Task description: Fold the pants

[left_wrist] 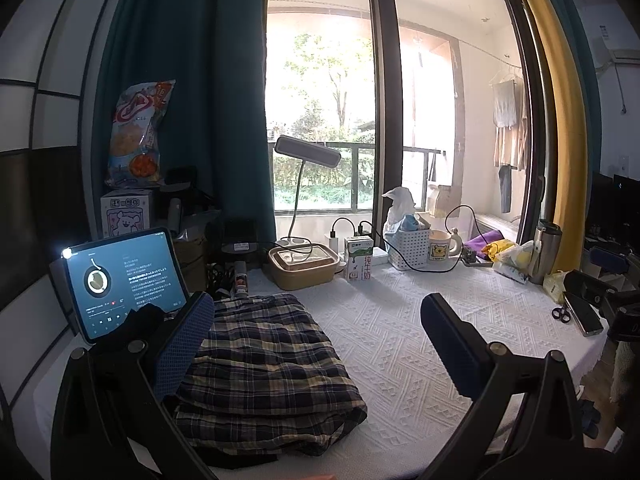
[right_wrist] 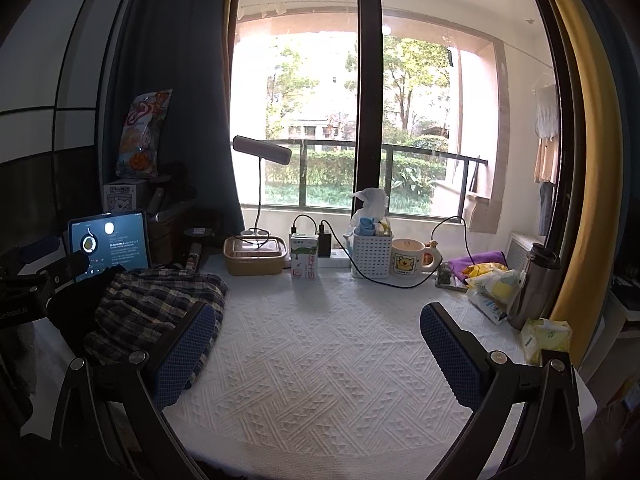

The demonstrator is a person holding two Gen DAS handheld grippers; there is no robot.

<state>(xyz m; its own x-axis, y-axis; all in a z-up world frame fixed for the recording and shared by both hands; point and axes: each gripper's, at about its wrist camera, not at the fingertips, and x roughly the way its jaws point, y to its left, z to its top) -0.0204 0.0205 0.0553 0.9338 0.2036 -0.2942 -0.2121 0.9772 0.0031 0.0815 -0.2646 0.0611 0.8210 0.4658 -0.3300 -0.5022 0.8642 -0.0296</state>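
Plaid pants [left_wrist: 268, 364] in dark blue and cream lie folded in a compact stack on the white textured tablecloth [left_wrist: 400, 340], at the table's left side. My left gripper [left_wrist: 320, 344] hangs open just above the table, its left finger over the stack's left edge and its right finger over bare cloth. In the right wrist view the same pants [right_wrist: 160, 308] lie at the left, and my right gripper [right_wrist: 320, 344] stands open over bare tablecloth [right_wrist: 320, 360] to their right, holding nothing. The left gripper's body [right_wrist: 44, 280] shows at the far left there.
A lit tablet [left_wrist: 124, 280] leans behind the pants. Along the window stand a desk lamp [left_wrist: 308, 152], a lidded box [left_wrist: 302, 266], a milk carton [left_wrist: 359, 258], a white basket [left_wrist: 408, 246], a mug [left_wrist: 442, 245] and a steel flask [left_wrist: 546, 250]. Scissors [left_wrist: 560, 314] lie at the right edge.
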